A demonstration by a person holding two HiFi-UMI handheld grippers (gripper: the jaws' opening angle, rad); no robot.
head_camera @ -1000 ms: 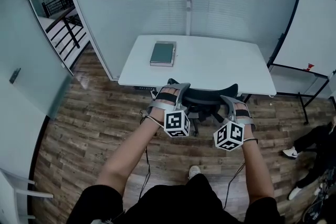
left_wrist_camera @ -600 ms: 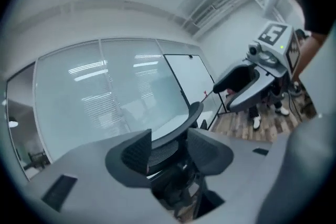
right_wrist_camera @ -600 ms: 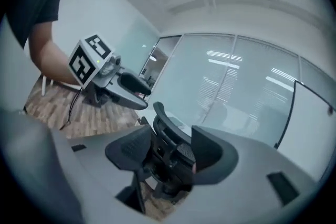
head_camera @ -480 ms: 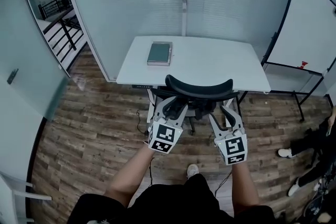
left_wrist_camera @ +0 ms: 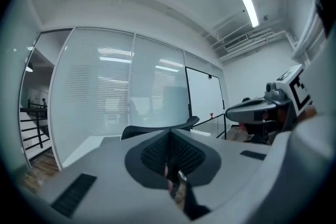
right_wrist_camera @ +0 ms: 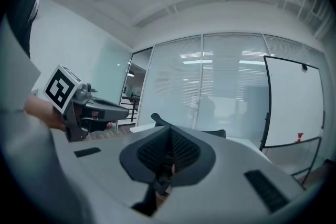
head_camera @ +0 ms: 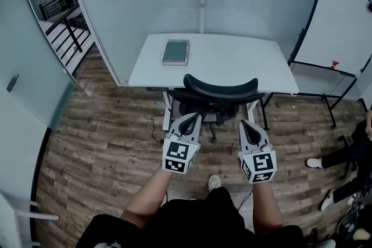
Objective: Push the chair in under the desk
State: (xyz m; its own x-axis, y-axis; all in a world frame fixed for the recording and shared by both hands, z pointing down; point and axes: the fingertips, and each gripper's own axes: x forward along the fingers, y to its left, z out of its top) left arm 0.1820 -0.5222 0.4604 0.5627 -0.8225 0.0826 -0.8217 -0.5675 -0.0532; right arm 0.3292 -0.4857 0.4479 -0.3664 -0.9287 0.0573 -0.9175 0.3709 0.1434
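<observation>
**A:** Which way does the office chair (head_camera: 220,91) lie from the grippers?

**B:** At 12 o'clock from both of them, near but not touching. Its backrest stands over the near edge of the white counter (head_camera: 244,64), and the seat looks to be partly beneath it already.

**A:** And the long axis of the backrest?

**B:** It runs from 9 o'clock to 3 o'clock. A push toward 12 o'clock would meet it broadside and carry the chair further under.

**A:** Which hand is nearer?

**B:** About even, as far as I can judge. The left gripper (head_camera: 194,118) sits off the backrest's 7 o'clock and the right gripper (head_camera: 246,124) off its 5 o'clock, with both pointing toward it.

**A:** How are the jaws?

**B:** Both pairs have just been closing and now meet, pads together with nothing between them. Each gripper view shows the backrest beyond the tips, not in them.

**A:** Give me the count.

**B:** One chair, one counter and two grippers. There is also one grey book (head_camera: 176,51) lying toward the counter's 10 o'clock corner, and one whiteboard (head_camera: 340,20) standing off at 2 o'clock
</observation>
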